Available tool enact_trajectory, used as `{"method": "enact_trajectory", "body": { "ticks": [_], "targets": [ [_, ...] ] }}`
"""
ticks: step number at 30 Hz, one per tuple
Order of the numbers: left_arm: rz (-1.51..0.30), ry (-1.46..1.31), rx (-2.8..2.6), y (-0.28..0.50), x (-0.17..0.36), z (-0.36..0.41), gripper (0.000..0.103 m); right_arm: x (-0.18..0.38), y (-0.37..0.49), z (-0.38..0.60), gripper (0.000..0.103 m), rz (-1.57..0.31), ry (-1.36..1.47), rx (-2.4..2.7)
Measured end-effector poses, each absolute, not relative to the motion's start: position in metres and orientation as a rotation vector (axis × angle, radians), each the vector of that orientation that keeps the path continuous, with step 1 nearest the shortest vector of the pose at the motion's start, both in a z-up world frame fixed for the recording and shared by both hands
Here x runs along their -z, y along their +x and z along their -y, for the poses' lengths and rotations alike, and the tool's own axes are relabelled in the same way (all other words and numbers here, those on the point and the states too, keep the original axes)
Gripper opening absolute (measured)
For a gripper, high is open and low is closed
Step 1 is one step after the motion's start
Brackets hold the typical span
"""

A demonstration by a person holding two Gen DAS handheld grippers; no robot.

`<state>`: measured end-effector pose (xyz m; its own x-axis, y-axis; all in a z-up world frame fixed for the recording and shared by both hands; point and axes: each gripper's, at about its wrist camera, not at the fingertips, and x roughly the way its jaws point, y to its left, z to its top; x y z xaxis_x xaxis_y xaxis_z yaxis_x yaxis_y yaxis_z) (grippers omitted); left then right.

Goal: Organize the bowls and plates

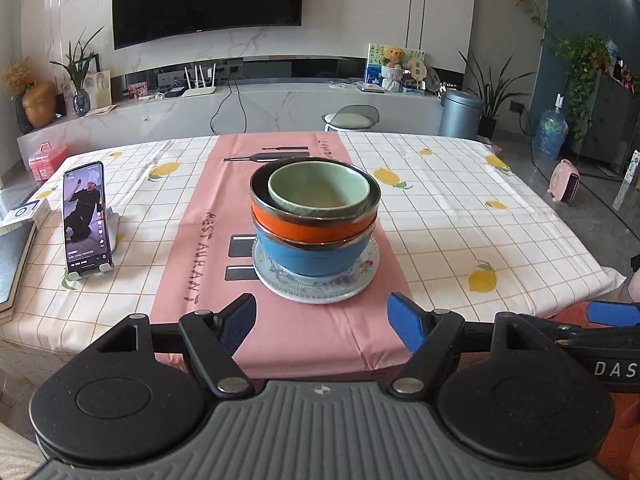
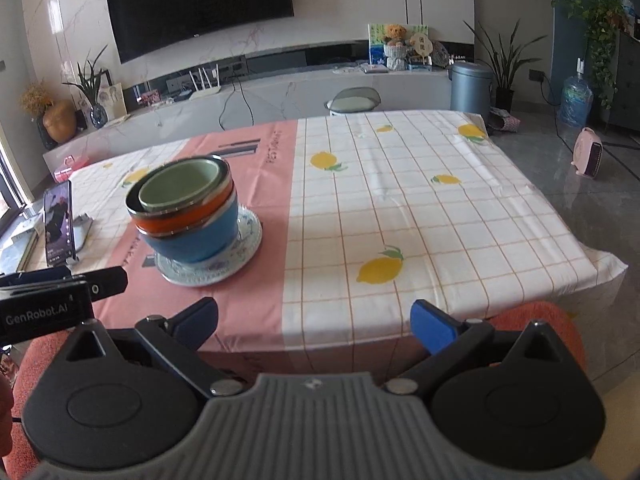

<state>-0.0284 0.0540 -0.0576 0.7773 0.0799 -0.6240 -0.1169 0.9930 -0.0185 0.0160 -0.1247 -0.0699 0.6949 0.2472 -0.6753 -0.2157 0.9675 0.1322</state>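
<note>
A stack stands on the pink runner: a patterned glass plate (image 1: 316,290) at the bottom, a blue bowl (image 1: 312,254) on it, an orange bowl (image 1: 316,229) in that, and a green bowl (image 1: 319,190) on top. The same stack shows at the left of the right wrist view: plate (image 2: 240,254), blue bowl (image 2: 192,242), orange bowl (image 2: 176,222), green bowl (image 2: 180,188). My left gripper (image 1: 322,320) is open and empty, just short of the plate at the table's near edge. My right gripper (image 2: 314,318) is open and empty, to the right of the stack.
A phone on a stand (image 1: 85,220) plays a video at the table's left. Books (image 1: 16,240) lie at the left edge. The lemon-print tablecloth (image 2: 420,216) covers the table. A stool (image 1: 352,118) stands behind the far edge.
</note>
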Motion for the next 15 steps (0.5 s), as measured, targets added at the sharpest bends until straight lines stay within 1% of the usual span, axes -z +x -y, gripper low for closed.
{"method": "enact_trajectory", "body": {
  "ticks": [5, 15],
  "targets": [
    [-0.709, 0.001, -0.098, -0.033, 0.069, -0.041, 0.088, 0.082, 0.016, 0.129, 0.1, -0.813, 0.072, -0.219],
    [-0.676, 0.008, -0.082, -0.038, 0.063, -0.039, 0.088, 0.077, 0.01, 0.13, 0.1, -0.787, 0.078, -0.201]
  ]
}}
